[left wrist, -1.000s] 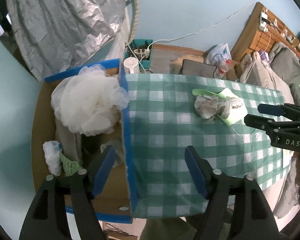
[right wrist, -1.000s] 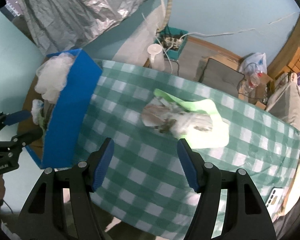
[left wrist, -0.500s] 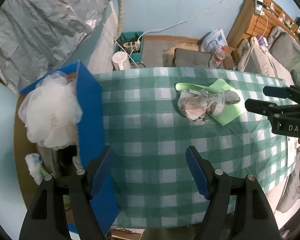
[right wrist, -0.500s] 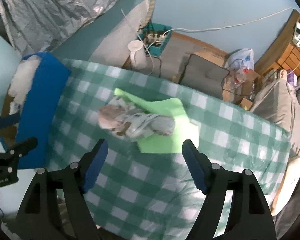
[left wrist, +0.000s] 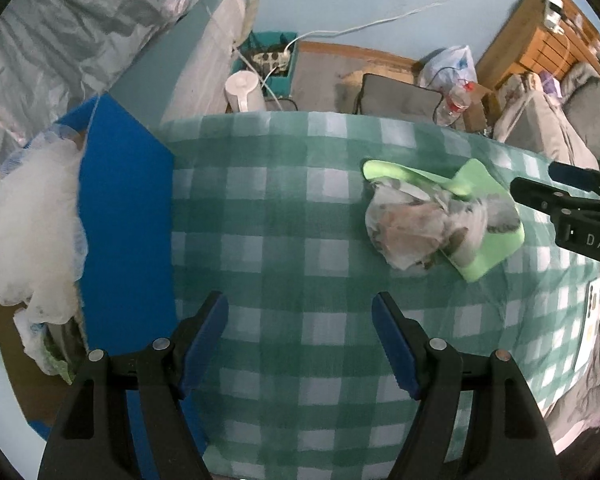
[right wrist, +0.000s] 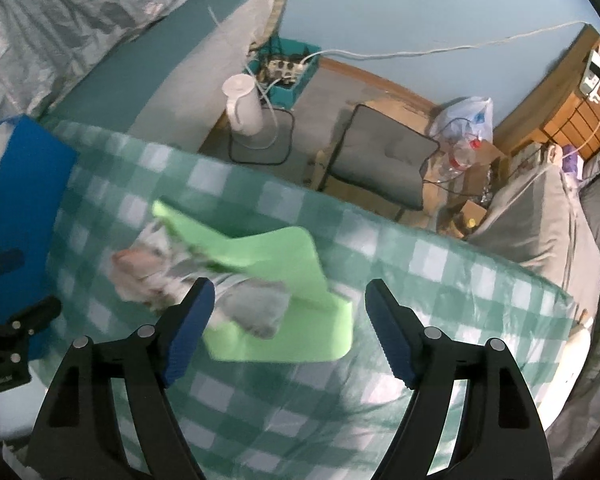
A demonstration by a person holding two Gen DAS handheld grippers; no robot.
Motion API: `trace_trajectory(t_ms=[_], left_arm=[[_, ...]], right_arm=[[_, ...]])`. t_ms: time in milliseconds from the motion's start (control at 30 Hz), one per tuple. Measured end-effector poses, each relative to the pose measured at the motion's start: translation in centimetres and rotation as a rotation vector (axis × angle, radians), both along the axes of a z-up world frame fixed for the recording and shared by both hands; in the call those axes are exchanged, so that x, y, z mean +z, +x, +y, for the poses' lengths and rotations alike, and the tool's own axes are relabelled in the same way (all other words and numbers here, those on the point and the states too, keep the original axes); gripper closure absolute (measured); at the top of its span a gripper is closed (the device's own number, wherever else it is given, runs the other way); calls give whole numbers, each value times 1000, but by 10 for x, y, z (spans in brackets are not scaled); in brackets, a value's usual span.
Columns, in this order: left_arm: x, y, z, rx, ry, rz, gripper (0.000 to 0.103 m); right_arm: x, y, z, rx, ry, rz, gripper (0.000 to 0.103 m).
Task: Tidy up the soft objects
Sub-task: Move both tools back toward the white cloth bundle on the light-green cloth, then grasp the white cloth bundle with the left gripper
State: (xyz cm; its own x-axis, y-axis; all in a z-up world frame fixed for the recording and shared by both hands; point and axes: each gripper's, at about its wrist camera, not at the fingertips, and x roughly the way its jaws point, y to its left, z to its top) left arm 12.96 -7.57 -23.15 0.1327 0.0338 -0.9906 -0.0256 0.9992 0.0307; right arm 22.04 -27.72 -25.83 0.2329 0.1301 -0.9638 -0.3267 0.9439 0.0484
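**Soft objects: two left on the table, right gripper lined up for the pick**

Soft objects are split between two places. My blue-walled box (left wrist: 124,216) at the left end of the checked tablecloth (left wrist: 284,240) already holds a white mesh pouf (left wrist: 36,224) and some smaller pieces I cannot identify. The remainder sits well apart, toward the right of the table: a green foam sheet (right wrist: 284,264) with a crumpled grey-and-white cloth bundle (left wrist: 416,228) lying on and against it, touching.

My right gripper (right wrist: 286,332) hangs just above that pair, fingers spread wide and empty, the foam's near edge between them. My left gripper (left wrist: 300,340) is likewise wide and empty over bare tablecloth, between box and bundle.

Judgement: the step in hand is the right-hand pick. The right view is blurred, so I would steady first. I would take one item, not both: close on the cloth's bulk, pinching deep enough that folds do not slip. The foam will flex; grip it across an edge. Risk: snagging the tablecloth with the lower finger.
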Motion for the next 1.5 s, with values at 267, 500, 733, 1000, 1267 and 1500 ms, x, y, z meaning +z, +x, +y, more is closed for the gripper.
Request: trace_trajectory(t_ms=[267, 500, 733, 1000, 1267, 1500], left_arm=[[-12, 9, 0, 52, -26, 24, 27], [-17, 10, -1, 72, -44, 40, 27], [-13, 11, 0, 83, -63, 43, 26], [-9, 15, 13, 115, -78, 45, 23], [-9, 25, 5, 109, -117, 50, 22], [-24, 39, -20, 76, -149, 93, 22]], right_arm=[[-27, 14, -7, -10, -54, 31, 26], [-32, -7, 12, 81, -33, 61, 26], [-35, -29, 32, 130, 5, 99, 25], [-27, -48, 58, 162, 102, 131, 25], [-29, -55, 52, 115, 115, 138, 25], [-33, -54, 45, 73, 150, 149, 25]])
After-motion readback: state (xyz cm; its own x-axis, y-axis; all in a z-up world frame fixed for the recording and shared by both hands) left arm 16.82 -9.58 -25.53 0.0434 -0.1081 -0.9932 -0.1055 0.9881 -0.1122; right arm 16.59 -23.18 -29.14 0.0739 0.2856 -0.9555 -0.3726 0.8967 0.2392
